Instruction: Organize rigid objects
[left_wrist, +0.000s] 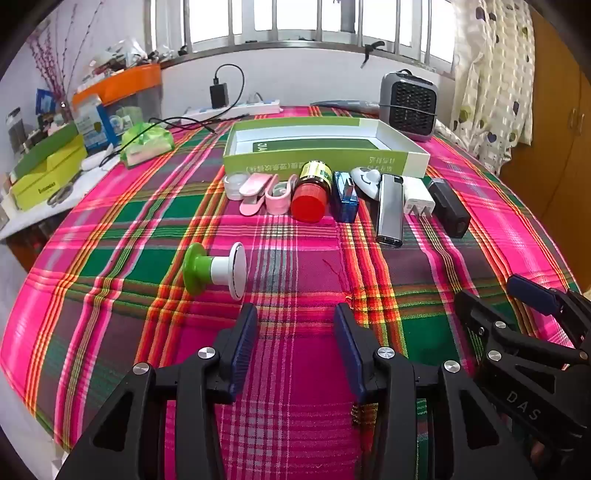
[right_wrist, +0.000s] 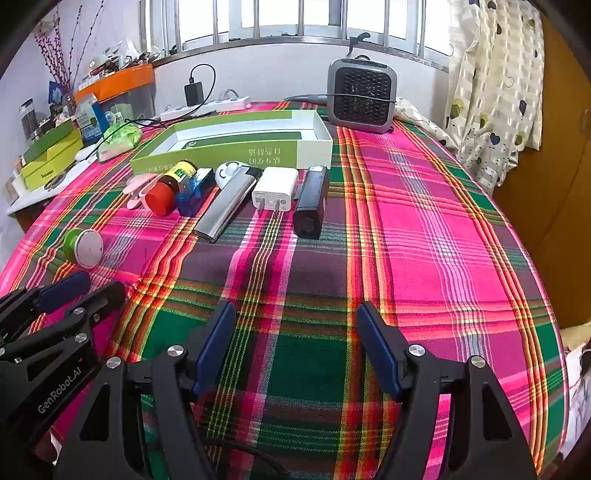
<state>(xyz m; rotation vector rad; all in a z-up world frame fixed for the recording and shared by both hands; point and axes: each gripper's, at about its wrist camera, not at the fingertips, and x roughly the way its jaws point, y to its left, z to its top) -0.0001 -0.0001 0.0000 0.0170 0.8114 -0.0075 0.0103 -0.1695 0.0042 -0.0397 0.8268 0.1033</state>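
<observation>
Surface: plaid cloth (left_wrist: 295, 258) in pink, green and orange, covering what may be a bed or a counter; cannot tell which.

Left tongs (left_wrist: 295, 325): open, nothing between the blue pads, held low over the cloth. Right tongs (right_wrist: 295, 321): open, likewise bare, over the green-and-pink squares.

Row of items in front of the green-and-white box (left_wrist: 325, 155), left to right:
- clear small cup (left_wrist: 234, 184), seen only in the left view
- two pink clips (left_wrist: 264, 194), touching each other
- brown bottle with red cap (left_wrist: 310, 192), lying on its side, cap toward the camera
- blue transparent block (left_wrist: 345, 201)
- white round gadget (left_wrist: 365, 181), just behind the silver one
- silver lighter-shaped case (left_wrist: 390, 210)
- white charger plug (left_wrist: 417, 201), prongs toward the camera
- black rectangular device (left_wrist: 448, 208), at the right end of the row

Apart from the row: green-and-white stamp-like knob (left_wrist: 216, 269), lying on its side, near the left tongs; in the right view it sits at the far left (right_wrist: 83, 247).

Behind the box: grey fan heater (right_wrist: 362, 96), shown front-on in the right view; power strip with black adapter (left_wrist: 219, 94).

Left side: shelf with yellow-green boxes (left_wrist: 48, 173).
</observation>
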